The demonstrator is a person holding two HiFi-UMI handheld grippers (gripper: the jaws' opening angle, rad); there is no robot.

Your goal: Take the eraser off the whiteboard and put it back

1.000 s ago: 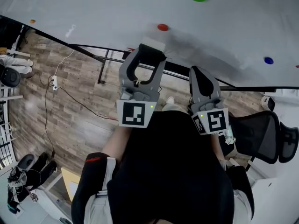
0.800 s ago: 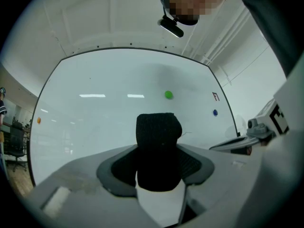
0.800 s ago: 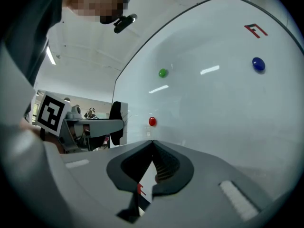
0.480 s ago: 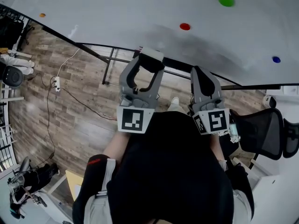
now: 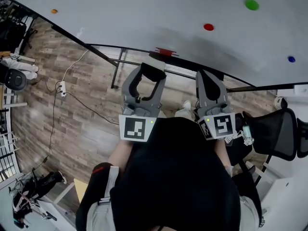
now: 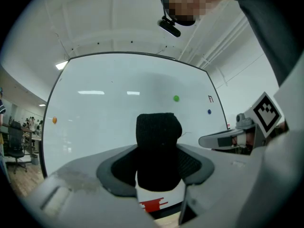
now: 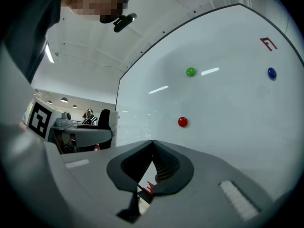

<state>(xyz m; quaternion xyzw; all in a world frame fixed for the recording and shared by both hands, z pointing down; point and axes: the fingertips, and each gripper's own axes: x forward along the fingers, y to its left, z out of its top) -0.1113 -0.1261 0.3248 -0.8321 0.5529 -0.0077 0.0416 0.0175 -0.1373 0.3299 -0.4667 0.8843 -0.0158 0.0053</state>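
- In front of the whiteboard [image 5: 144, 18], the left gripper [image 5: 153, 69] holds the eraser [image 6: 159, 141] clamped between its pads, black felt end upward and clear of the board.
- The right gripper [image 7: 151, 163] is empty, its jaws pressed together.
- Putting it back probably calls for a steady grip, meeting the board squarely on a bare patch, and opening only once it sits flat.
- A tilted approach could let it slip down the board.
- The board is clean and glossy, with a red magnet [image 5: 208, 27], a green magnet [image 5: 251, 4], a blue magnet [image 5: 291, 59] and an orange magnet [image 5: 54, 11].
- Below lie a wooden floor [image 5: 82, 109] with a trailing cable [image 5: 50, 114], and an office chair [image 5: 272, 134] at the right.
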